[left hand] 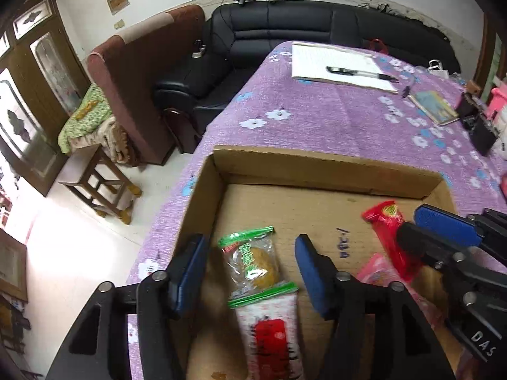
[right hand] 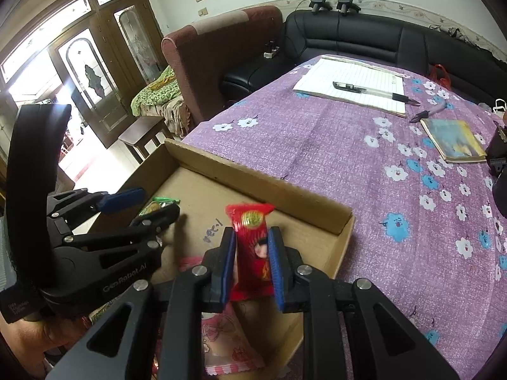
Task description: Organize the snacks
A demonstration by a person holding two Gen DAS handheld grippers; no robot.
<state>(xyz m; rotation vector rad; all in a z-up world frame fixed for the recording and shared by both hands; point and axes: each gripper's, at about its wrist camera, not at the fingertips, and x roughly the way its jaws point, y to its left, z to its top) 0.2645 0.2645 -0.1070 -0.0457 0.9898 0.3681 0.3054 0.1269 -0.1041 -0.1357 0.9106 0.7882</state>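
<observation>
Left gripper (left hand: pixel 252 264): fingers apart over the cardboard box (left hand: pixel 326 166), pads clear of any item. The green snack (left hand: pixel 253 262) lies flat on the box floor between the two fingers, touching neither. A white-and-red packet (left hand: pixel 272 332) lies just behind it, nearer the gripper body, with the green snack's end overlapping it.

Right gripper (right hand: pixel 252 255): fingers clamped on the red snack (right hand: pixel 253 243), one pad on each side. The red snack stands upright, its crimped top projecting beyond the fingertips, above the box floor. A pink packet (right hand: pixel 225 342) lies flat in the box beneath these fingers.

The box sits at the edge of the table (right hand: pixel 348 164), which carries a purple flowered cloth.
</observation>
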